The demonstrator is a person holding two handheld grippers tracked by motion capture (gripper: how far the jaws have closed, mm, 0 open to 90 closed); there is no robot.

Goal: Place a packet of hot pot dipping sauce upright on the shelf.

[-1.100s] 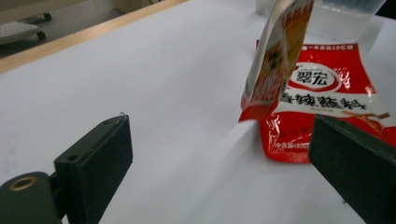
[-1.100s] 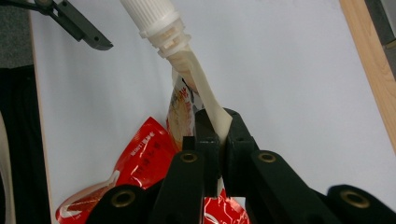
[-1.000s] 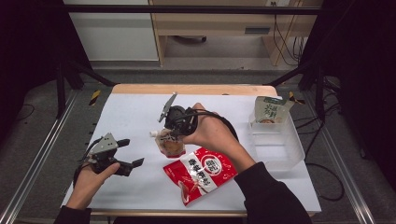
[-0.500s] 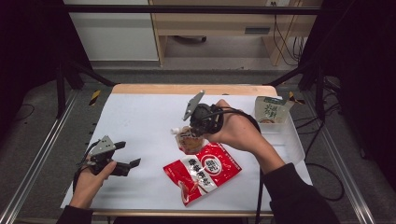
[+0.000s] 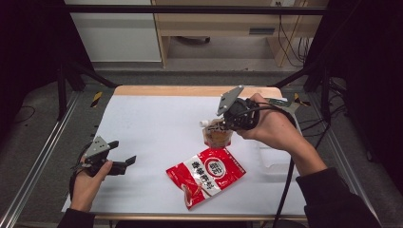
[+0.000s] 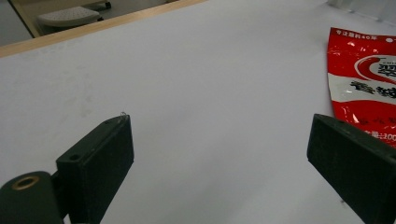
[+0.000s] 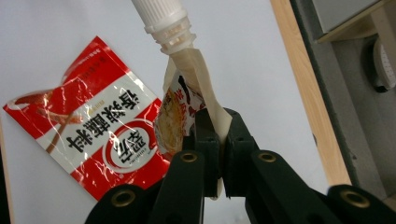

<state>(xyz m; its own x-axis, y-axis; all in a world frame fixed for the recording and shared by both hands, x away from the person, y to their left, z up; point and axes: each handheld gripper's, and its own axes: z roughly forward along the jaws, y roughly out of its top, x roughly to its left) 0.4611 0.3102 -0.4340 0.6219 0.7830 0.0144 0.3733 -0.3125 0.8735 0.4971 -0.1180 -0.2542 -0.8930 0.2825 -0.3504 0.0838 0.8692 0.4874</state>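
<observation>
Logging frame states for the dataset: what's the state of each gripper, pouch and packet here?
Right gripper: shut on the spout pouch, held above the table.
Spout pouch: white cap on, gripped by its side, lifted.
Red packet: lying flat on the table, untouched.
Left gripper: open, holds nothing, low over the table.
Clear bin: on the table by the right forearm.

The right gripper [image 5: 219,127] is held up beyond the red packet [image 5: 205,174], its 2 jaws clamped flat on a spouted pouch [image 7: 184,100]. The left gripper [image 5: 124,160] sits low, well left of that packet, its 2 jaws spread wide
</observation>
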